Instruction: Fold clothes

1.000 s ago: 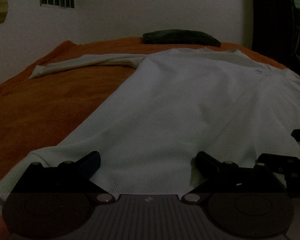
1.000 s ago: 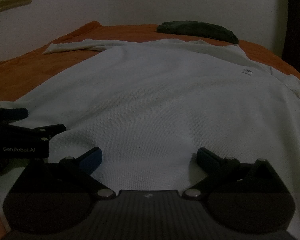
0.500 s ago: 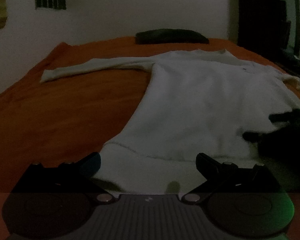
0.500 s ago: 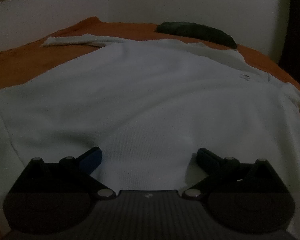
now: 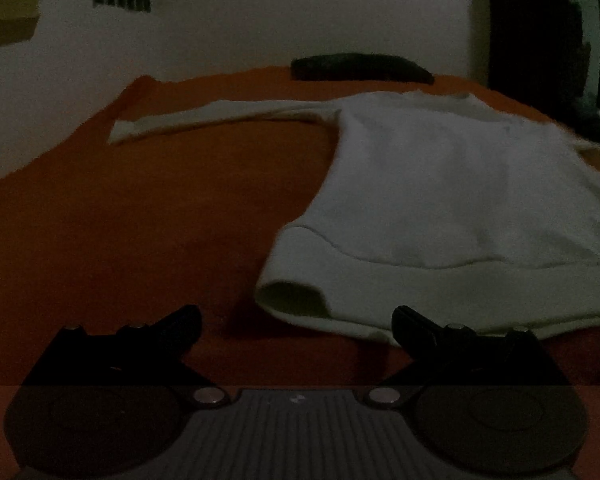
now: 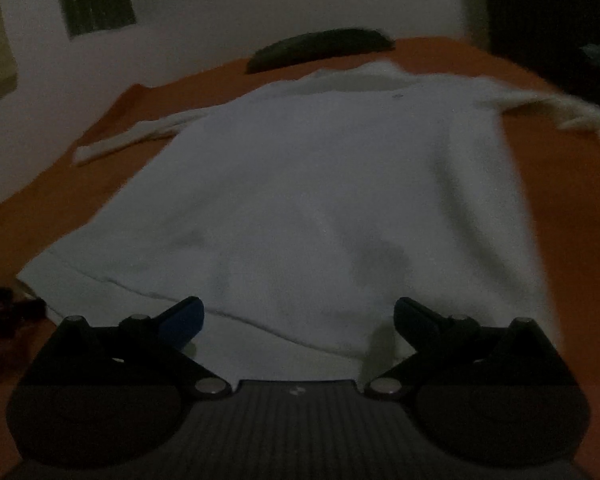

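While the white long-sleeved knit shirt lies on the orange bedspread, the left gripper and right gripper gape wide, empty.

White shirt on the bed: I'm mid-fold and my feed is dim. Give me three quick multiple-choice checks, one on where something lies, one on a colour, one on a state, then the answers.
1. Where does the dark pillow lie?
A. at the far end of the bed, beyond the shirt's collar
B. on top of the shirt's hem
C. between the fingers of the left claw

2. What colour is the bed cover?
A. blue
B. orange
C. green

3. How is the left claw?
A. shut on the sleeve
B. shut on the hem
C. open, holding nothing

Answers: 1 A, the pillow sits by the wall past the white shirt. 2 B, orange cloth shows all round the shirt. 3 C, its fingers stand wide apart over the cover, with the hem's corner just ahead. The right claw is open too.
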The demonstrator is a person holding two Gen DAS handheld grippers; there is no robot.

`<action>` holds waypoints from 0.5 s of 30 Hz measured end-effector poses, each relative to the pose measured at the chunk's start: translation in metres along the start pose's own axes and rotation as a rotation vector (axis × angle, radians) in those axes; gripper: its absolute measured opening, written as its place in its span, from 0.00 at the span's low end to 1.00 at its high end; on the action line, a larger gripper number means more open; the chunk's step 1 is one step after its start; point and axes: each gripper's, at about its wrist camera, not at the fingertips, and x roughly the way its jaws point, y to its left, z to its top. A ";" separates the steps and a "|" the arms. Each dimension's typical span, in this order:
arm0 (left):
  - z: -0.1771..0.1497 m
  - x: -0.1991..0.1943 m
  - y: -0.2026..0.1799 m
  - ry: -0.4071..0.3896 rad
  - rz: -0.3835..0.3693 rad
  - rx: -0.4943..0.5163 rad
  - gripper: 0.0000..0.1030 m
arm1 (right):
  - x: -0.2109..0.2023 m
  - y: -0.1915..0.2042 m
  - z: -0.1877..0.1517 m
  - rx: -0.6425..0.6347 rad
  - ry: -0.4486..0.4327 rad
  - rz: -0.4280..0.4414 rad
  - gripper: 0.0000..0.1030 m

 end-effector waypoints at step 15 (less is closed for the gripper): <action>-0.005 0.008 0.002 0.012 0.007 -0.058 1.00 | -0.036 -0.028 -0.058 -0.074 0.056 -0.204 0.95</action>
